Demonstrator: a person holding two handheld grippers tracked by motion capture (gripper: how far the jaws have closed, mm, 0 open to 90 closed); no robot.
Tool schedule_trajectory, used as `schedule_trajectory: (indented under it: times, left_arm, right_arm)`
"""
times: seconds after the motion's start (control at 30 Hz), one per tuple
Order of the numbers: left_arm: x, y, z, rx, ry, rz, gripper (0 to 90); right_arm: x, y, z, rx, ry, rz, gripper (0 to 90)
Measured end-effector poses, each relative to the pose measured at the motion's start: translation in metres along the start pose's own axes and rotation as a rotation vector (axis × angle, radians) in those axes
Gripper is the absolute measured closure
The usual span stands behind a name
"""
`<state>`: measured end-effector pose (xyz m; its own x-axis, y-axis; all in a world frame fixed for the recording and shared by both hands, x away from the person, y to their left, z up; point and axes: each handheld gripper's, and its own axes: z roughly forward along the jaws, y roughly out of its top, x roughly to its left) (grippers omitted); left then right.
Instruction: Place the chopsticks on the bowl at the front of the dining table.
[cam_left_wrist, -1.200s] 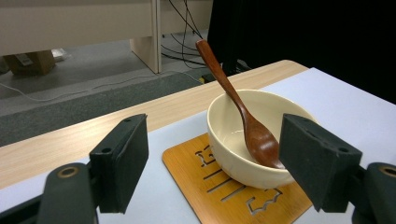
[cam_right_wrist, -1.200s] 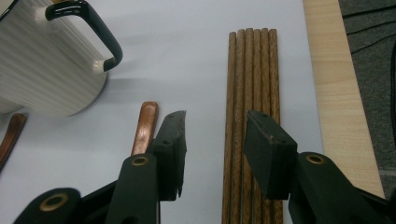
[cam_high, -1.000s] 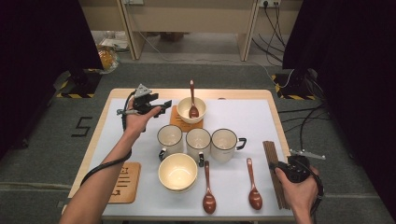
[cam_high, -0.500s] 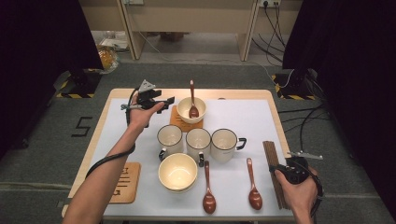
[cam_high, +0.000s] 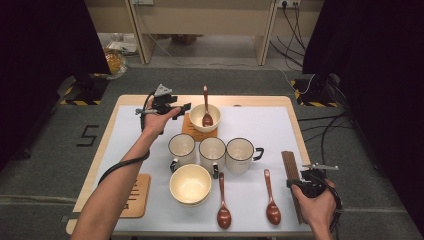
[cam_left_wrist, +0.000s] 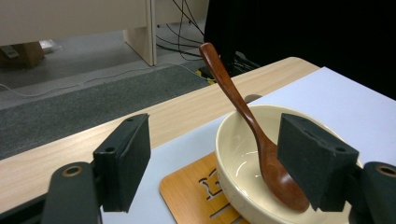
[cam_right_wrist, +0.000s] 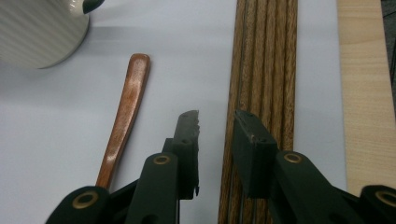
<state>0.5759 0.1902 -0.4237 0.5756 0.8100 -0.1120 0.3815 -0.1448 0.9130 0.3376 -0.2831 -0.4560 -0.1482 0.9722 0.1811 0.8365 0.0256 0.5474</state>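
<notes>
At the far side of the table (cam_high: 125, 107) I see a cream bowl (cam_high: 204, 118) standing on a wooden coaster (cam_high: 190, 131). It holds one reddish-brown wooden spoon (cam_high: 206, 107), scoop down in the bowl and handle leaning up over the far rim. In the left gripper view the spoon is glossy and smooth, with a rounded handle tip. My left gripper (cam_left_wrist: 215, 163) hangs just beside this bowl with its jaws spread wide, gripping nothing; the bowl and spoon show between them.

Three white mugs with dark rims (cam_high: 213, 152) stand in a row at the table's middle, each empty as far as I can tell. In front of them a second cream bowl (cam_high: 189, 184) sits empty. Two more wooden spoons (cam_high: 223, 202) lie flat on the white mat beside it, scoops toward me.

My right gripper (cam_right_wrist: 215, 135) rests low at the near right, jaws slightly parted, clamping nothing, over a bundle of dark wooden chopsticks (cam_right_wrist: 266, 70) lying lengthwise. A spoon handle (cam_right_wrist: 125, 112) lies just left of it.
</notes>
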Motion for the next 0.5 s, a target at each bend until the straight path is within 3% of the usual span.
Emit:
schedule_trajectory:
  times: [0.2,0.5]
  left_arm:
    - [0.002,-0.003,0.005,0.013,0.003,0.002,26.2]
    - [0.002,-0.003,0.012,0.028,0.003,0.012,26.3]
  right_arm:
    - [-0.002,-0.001,0.003,0.021,0.016,0.022,70.6]
    - [-0.002,0.000,0.006,0.029,0.007,0.017,69.9]
